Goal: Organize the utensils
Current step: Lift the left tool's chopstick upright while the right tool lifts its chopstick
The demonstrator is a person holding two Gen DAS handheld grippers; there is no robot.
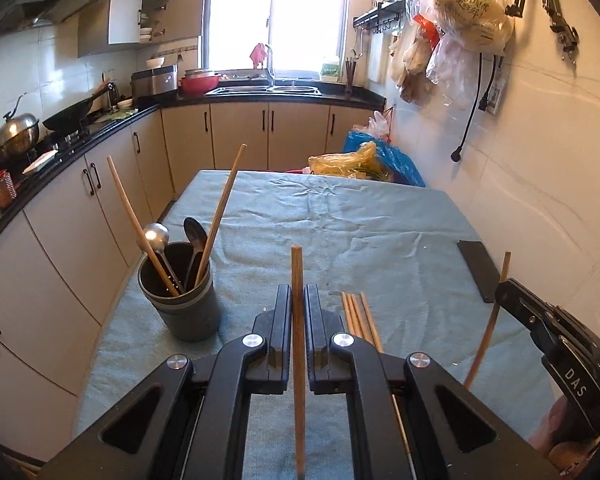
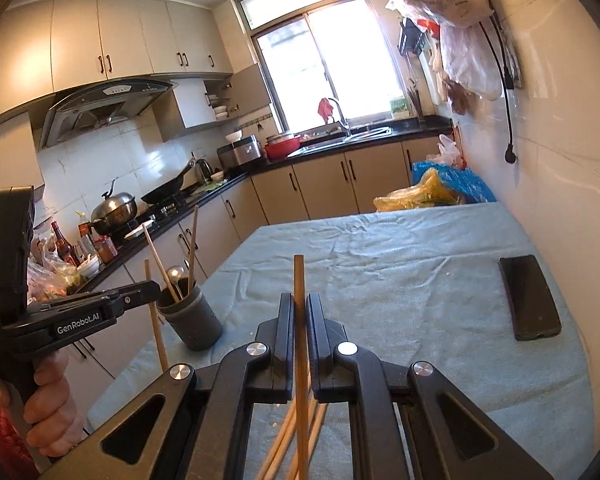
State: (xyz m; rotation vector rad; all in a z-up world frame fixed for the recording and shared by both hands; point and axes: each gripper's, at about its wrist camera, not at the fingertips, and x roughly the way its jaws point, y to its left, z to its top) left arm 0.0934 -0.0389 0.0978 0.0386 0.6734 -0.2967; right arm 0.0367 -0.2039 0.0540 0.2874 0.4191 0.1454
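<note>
A table under a wrinkled teal cloth [image 1: 340, 216] fills my view, with a dark grey cylindrical utensil holder [image 1: 182, 292] at its left edge, already bearing spoons and chopsticks. My left gripper [image 1: 297, 300] has its jaws closed on one upright wooden chopstick [image 1: 297, 272]; my right gripper [image 2: 299, 308] likewise pinches another wooden chopstick [image 2: 299, 280]. Loose bamboo chopsticks [image 1: 360, 316] lie on the cloth just beside my left fingers. Such thin sticks could pivot or slip in the pads, miss the holder's mouth, or knock it over.
</note>
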